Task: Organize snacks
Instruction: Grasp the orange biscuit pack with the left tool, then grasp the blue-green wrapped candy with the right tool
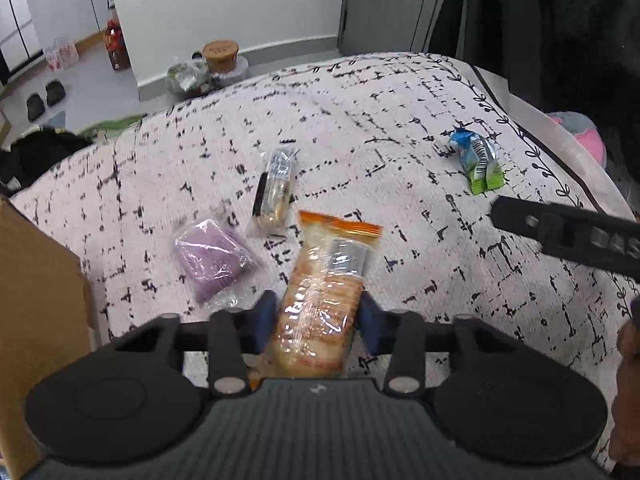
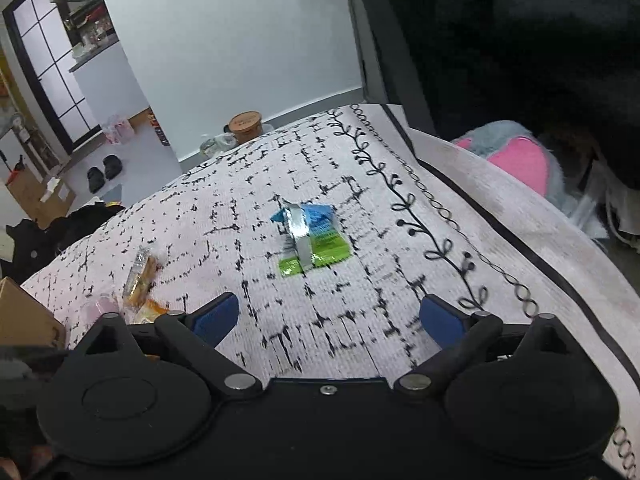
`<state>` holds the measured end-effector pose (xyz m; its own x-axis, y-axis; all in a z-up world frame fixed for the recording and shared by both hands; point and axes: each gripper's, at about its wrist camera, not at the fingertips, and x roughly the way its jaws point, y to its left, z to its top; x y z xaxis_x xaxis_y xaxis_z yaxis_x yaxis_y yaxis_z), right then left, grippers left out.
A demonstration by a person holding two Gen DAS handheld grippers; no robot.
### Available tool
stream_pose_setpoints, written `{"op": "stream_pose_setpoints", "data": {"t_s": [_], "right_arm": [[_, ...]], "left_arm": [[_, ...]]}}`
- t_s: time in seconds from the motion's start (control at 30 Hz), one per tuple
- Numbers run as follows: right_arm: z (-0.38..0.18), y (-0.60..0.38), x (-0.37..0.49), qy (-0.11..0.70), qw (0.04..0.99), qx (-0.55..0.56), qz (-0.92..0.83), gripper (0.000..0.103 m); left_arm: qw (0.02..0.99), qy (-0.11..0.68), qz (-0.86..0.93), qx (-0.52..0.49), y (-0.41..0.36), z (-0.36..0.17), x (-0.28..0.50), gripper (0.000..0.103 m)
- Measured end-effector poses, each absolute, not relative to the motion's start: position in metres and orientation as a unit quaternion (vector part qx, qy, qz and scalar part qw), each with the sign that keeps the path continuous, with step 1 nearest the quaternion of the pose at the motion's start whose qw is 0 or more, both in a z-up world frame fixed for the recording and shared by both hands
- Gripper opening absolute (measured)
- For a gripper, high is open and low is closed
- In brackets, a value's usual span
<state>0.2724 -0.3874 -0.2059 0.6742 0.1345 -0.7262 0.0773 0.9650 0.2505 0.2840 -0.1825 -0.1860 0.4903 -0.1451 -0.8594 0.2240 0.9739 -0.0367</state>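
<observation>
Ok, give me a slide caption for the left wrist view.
Left hand-held gripper clamps an orange plastic-wrapped cracker pack above the black-flecked white tablecloth.

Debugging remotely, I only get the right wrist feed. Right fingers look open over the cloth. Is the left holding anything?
Observer: Yes. The left gripper is shut on the orange-sealed cracker pack, one blue pad on each side.
Operator: What else is near it?
Observer: A purple wrapped snack lies to the pack's left, and a clear pack with a black edge lies beyond it, both on the cloth.
Operator: Any container?
Observer: A cardboard box stands at the left edge of the left wrist view.
Operator: Right side target?
Observer: The blue-green packet lies ahead of the open right gripper, untouched.
</observation>
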Motion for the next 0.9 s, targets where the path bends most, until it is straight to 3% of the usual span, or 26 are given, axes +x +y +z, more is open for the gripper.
{"op": "stream_pose_setpoints", "data": {"t_s": [0.33, 0.9], "right_arm": [[-0.213, -0.383, 0.282, 0.387, 0.911, 0.143, 0.023, 0.08], [-0.22, -0.379, 0.307, 0.381, 0.917, 0.119, 0.008, 0.079]], "left_arm": [[0.87, 0.476, -0.12, 0.041, -0.194, -0.168, 0.281, 0.034], [0.888, 0.454, -0.073, 0.019, -0.175, -0.151, 0.293, 0.034]]}}
